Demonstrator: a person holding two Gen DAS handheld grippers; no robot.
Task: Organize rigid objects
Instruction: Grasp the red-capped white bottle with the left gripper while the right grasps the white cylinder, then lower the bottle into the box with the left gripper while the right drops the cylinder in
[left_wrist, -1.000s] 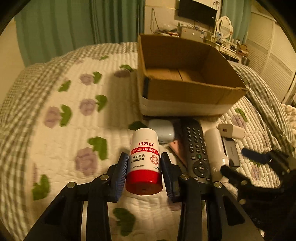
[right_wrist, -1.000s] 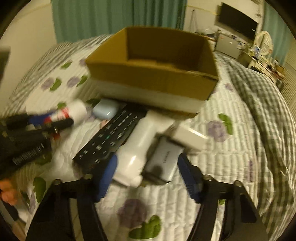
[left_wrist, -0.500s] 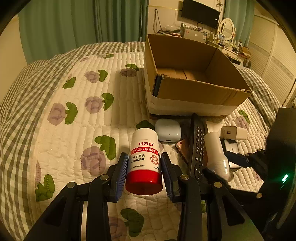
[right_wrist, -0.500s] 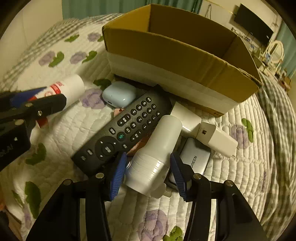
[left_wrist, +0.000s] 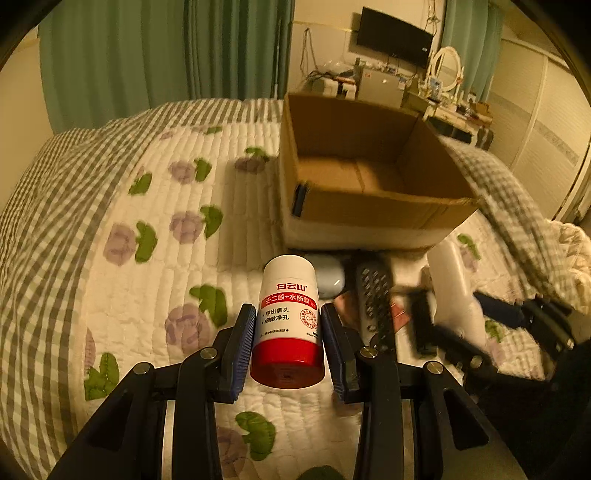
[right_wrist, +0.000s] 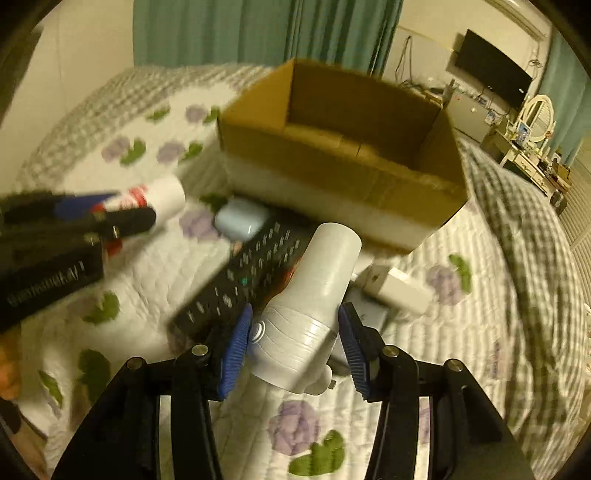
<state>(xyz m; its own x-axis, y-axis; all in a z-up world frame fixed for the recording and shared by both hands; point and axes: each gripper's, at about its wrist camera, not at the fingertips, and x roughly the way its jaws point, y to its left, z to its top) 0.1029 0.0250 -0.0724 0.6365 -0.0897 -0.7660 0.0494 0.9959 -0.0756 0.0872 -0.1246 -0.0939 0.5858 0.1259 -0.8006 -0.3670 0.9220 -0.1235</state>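
Holding a red-capped white bottle (left_wrist: 287, 325) in the lower middle of the left view, our left gripper (left_wrist: 288, 347) has its blue fingers (left_wrist: 243, 343) pressed against the bottle's sides just above the cap. We judge it light, stiff and smooth-walled, so a mid-body pinch like this one suits it, though the glossy label could slip if we tilt it hard.

Our right gripper (right_wrist: 293, 347) straddles a white cylindrical device (right_wrist: 306, 306) in the lower middle of the right view; the fingers sit narrow and close to its banded base, and it seems raised off the quilt, so we take it as held. It looks like hard plastic, somewhat heavier than the bottle, and best gripped on that ridged band.

Beside it, left of centre, lie a black remote (right_wrist: 243, 280) and a pale blue case (right_wrist: 240, 221), with a white charger block (right_wrist: 399, 288) to the right. Above them, across the upper middle of both views, stands the open cardboard box (right_wrist: 332, 173), which shows a bare floor. All of it rests on the flowered quilt of the bed (left_wrist: 129, 258).
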